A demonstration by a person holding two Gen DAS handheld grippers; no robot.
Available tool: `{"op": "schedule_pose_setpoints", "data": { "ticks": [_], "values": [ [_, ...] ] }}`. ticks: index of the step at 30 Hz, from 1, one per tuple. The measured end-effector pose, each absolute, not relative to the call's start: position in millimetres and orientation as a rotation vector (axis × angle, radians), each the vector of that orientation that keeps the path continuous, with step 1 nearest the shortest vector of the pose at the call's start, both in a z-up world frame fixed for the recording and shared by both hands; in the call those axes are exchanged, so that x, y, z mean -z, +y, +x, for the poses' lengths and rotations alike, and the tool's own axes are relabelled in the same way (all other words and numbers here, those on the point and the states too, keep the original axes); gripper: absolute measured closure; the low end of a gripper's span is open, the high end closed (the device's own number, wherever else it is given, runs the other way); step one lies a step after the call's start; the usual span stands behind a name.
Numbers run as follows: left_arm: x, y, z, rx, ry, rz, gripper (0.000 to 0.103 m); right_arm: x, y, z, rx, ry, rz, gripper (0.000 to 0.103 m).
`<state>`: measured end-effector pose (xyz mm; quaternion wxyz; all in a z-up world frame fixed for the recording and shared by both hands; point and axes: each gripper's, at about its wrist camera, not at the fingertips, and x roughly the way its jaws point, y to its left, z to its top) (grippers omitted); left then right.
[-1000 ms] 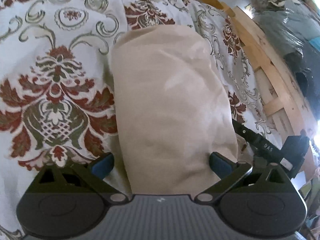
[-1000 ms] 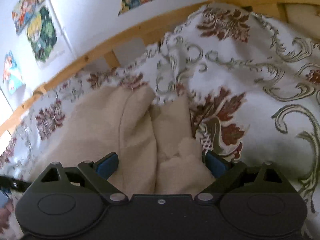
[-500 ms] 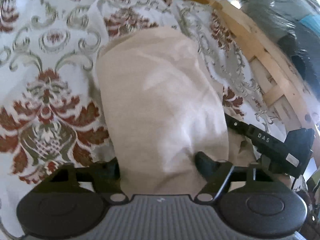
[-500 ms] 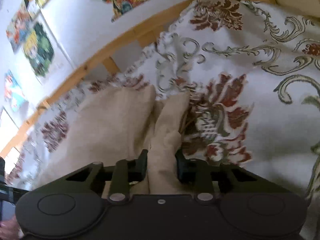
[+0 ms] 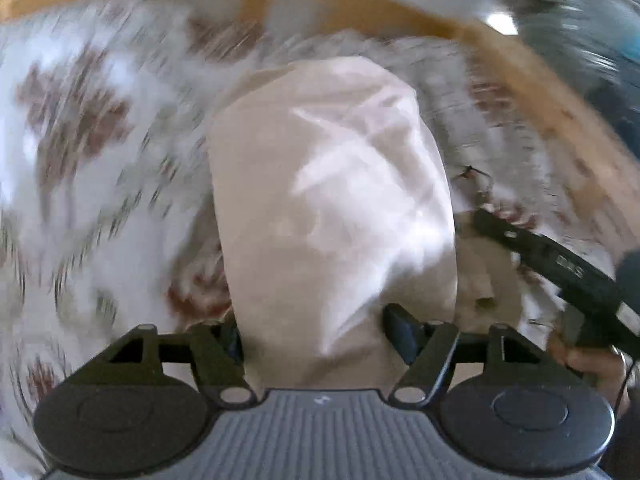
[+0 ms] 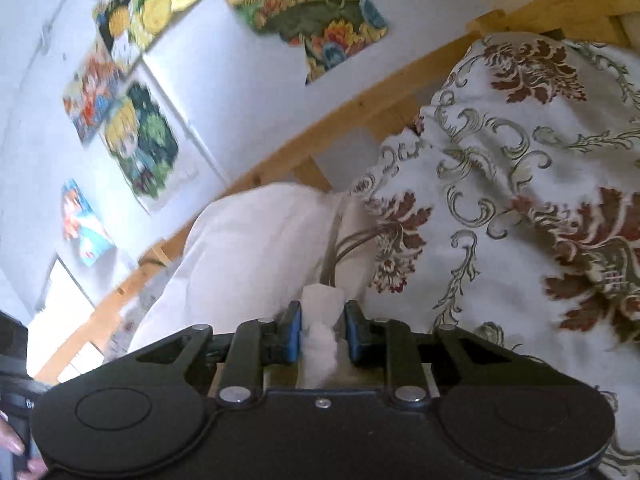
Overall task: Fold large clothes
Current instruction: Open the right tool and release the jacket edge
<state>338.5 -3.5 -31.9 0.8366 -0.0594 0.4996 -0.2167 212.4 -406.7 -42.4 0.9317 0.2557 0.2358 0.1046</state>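
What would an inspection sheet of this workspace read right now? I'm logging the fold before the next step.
Surface: floral bedspread, rumpled, on a wooden bed frame.
Job's things: beige garment, bunched, held at two places.
Clutter: nothing seen.
Grippers: left gripper closed around a thick fold; right gripper pinching a narrow bunch.
Cables: nothing seen.
Surroundings: colourful posters on a white wall; left view motion-blurred.

Both grippers went from open to clamped on beige garment [image 5: 328, 208]; right gripper [image 6: 319, 332] and left gripper [image 5: 316, 332] lifted it off floral bedspread [image 6: 520, 200].
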Motion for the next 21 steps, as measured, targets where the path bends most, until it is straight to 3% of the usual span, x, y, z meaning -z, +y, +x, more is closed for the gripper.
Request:
{"op": "schedule_pose_setpoints", "data": {
  "ticks": [6,8,11,16,21],
  "values": [
    [61.5,4.1,326.0,0.394,1.036,-0.189,0.011,60.3,-407.4,204.1,-0.107,0.522,0.371,0.060],
    [60.4,0.3,319.7,0.390,1.016,-0.153,0.010,54.4,-404.7,199.4,-0.118,0.490,0.335,0.041],
    [56.7,1.6,313.6,0.354,1.003,-0.169,0.004,48.2,-386.1,197.2,-0.155,0.499,0.222,0.027],
    [47.1,-1.9,294.6,0.298,0.940,-0.086,0.001,70.4,-363.6,192.0,-0.095,0.578,0.045,0.026],
    [24.2,-10.1,268.1,0.263,0.842,0.015,0.001,57.4,-365.1,175.7,-0.052,0.535,0.029,0.026]
  ]
}}
